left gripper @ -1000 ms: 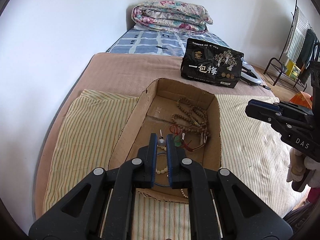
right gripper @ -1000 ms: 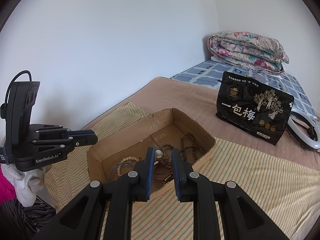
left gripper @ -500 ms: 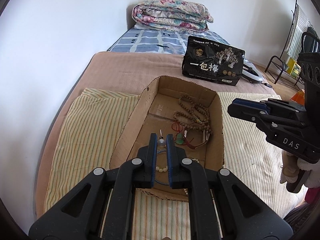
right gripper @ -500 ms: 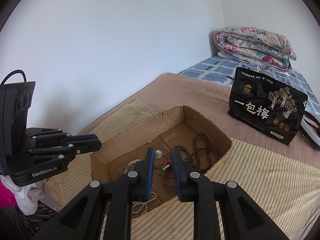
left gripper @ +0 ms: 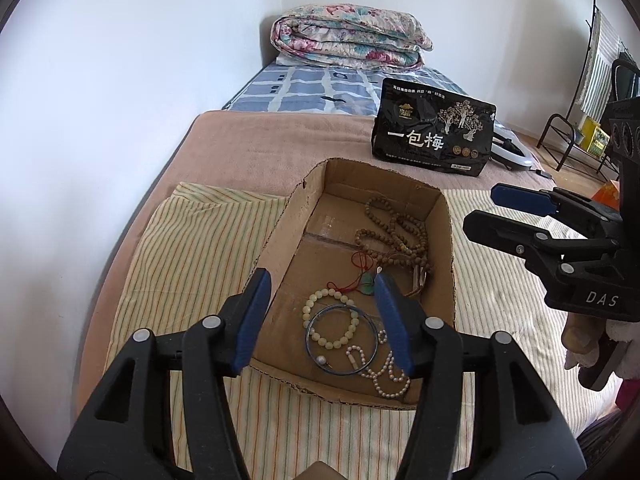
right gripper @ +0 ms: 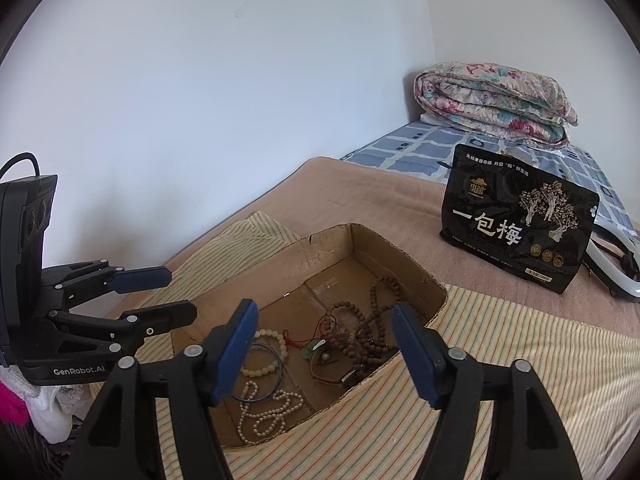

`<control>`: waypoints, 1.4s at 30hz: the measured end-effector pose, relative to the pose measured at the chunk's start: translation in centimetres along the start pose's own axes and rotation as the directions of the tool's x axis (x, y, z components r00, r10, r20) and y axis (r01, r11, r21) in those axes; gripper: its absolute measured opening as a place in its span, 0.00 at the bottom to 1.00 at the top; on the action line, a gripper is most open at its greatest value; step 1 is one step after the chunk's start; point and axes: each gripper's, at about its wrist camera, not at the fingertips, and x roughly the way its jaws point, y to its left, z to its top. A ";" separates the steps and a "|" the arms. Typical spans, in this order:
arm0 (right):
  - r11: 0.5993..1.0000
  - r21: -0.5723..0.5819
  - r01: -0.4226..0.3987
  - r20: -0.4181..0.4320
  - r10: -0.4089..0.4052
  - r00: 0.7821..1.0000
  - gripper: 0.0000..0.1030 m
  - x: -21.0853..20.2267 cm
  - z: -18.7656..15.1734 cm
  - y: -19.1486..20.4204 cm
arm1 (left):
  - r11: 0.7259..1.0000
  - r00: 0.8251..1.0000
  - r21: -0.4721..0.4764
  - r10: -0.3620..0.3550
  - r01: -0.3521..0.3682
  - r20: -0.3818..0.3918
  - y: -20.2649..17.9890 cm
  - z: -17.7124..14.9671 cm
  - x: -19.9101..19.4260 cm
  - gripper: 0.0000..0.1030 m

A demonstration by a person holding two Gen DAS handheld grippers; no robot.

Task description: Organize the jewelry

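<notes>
Both the left gripper (left gripper: 320,312) and right gripper (right gripper: 324,344) hung wide open and empty above the cardboard box (left gripper: 448,264). Between the left fingers lay a pale bead bracelet (left gripper: 329,318) overlapping a thin blue bangle (left gripper: 340,340). The bracelet looked light, floppy and slippery; pinching across one side of its loop seemed best.

Left tongs (left gripper: 322,292) and right tongs (right gripper: 324,320): jaws spread wide, empty, right tongs' tips angled toward the left.
</notes>
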 end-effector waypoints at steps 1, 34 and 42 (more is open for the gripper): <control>1.000 0.003 0.010 0.006 -0.010 1.000 0.81 -0.1 0.0 -0.1 | 1.000 1.000 0.000 0.001 -0.001 0.001 0.0 0.0 0.0 0.56; 0.982 0.027 0.185 0.112 -0.186 0.976 1.00 -9.5 -0.8 0.7 | 0.998 0.965 -0.018 0.070 -0.068 0.255 -2.9 -0.8 -9.9 0.80; 0.976 0.052 0.210 0.134 -0.215 0.967 1.00 -11.8 -2.1 0.8 | 0.999 0.968 -0.003 0.047 -0.048 0.248 -4.3 -2.3 -11.0 0.81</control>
